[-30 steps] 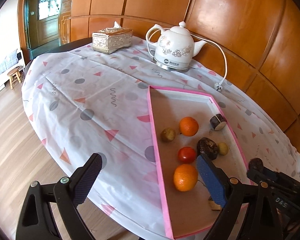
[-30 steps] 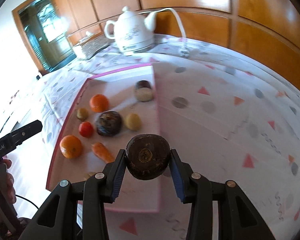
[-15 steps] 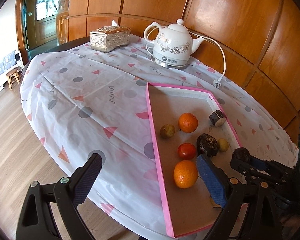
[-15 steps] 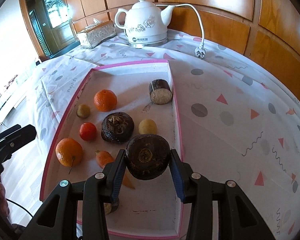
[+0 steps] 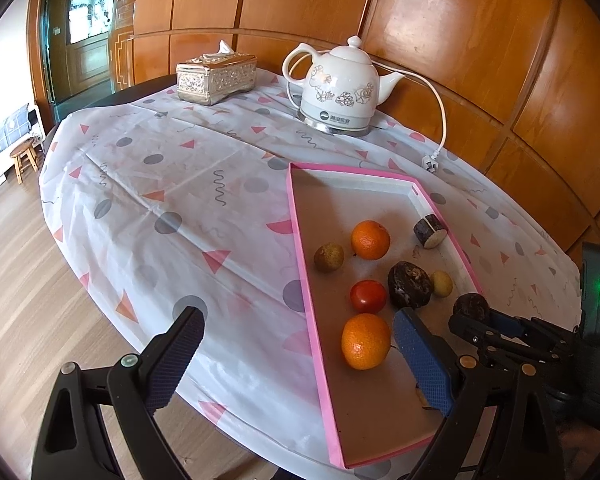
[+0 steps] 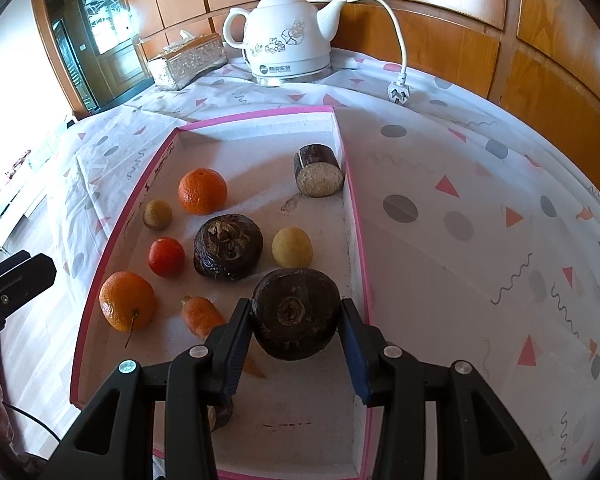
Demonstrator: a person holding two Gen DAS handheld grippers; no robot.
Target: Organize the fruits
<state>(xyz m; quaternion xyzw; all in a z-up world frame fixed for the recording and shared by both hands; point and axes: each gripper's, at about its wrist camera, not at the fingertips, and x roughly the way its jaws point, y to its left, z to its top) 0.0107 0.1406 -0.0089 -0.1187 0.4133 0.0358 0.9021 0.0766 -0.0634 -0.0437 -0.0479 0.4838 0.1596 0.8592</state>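
Note:
My right gripper (image 6: 296,328) is shut on a dark brown round fruit (image 6: 296,312), held over the near right part of the pink-rimmed tray (image 6: 352,216). In the tray lie two oranges (image 6: 202,191), a red tomato (image 6: 166,257), a dark wrinkled fruit (image 6: 228,246), two small yellowish fruits (image 6: 292,247), a carrot (image 6: 201,315) and a cut dark stub (image 6: 319,171). My left gripper (image 5: 296,360) is open and empty at the tray's near left rim (image 5: 308,304), with the near orange (image 5: 365,341) beside its right finger. The right gripper (image 5: 484,316) with its fruit shows at the right in the left wrist view.
A white kettle (image 5: 340,88) with its cord and plug (image 5: 430,164) stands at the back of the table, and a silver tissue box (image 5: 216,76) sits to its left. The patterned cloth (image 5: 172,184) covers the round table, with wooden floor beyond its left edge.
My right gripper has carried the dark fruit from beyond the tray's right rim to over the tray and slightly lower. The left gripper has stayed in place.

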